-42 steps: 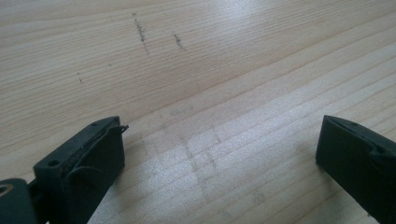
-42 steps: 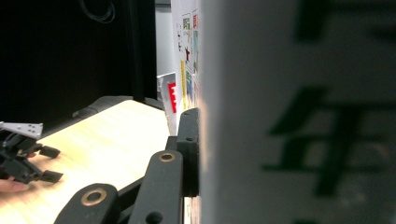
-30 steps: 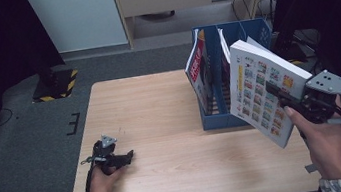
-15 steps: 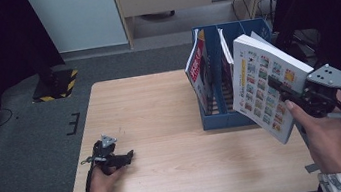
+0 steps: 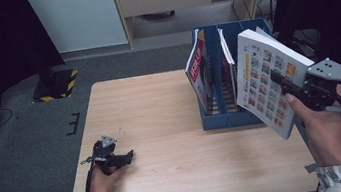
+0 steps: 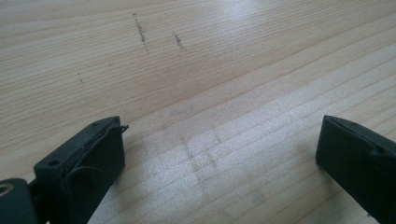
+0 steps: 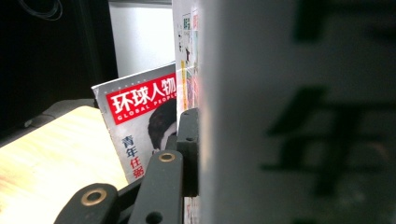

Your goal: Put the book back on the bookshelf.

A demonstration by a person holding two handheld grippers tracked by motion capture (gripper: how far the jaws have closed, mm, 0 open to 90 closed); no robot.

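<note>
My right gripper (image 5: 289, 84) is shut on a thick white book (image 5: 268, 79) with a grid of small coloured pictures on its cover, held tilted in the air just right of the blue file rack (image 5: 222, 118). In the right gripper view the book's spine (image 7: 299, 112) fills the right side, with one black jaw pressed on its cover. A red-and-white magazine (image 5: 196, 72) leans in the rack's left slot, seen also as the magazine (image 7: 140, 121). My left gripper (image 5: 127, 157) rests on the table's front left, open, its jaws wide apart over bare wood (image 6: 210, 93).
The wooden table (image 5: 150, 109) has its left and middle free. A second thin booklet (image 5: 226, 58) stands in the rack's middle slot. Beyond the table are grey floor, a white cabinet (image 5: 77, 18) and a yellow-black striped base (image 5: 56, 84).
The right gripper has carried the book slightly to the right and a little higher beside the rack. The left gripper has stayed put.
</note>
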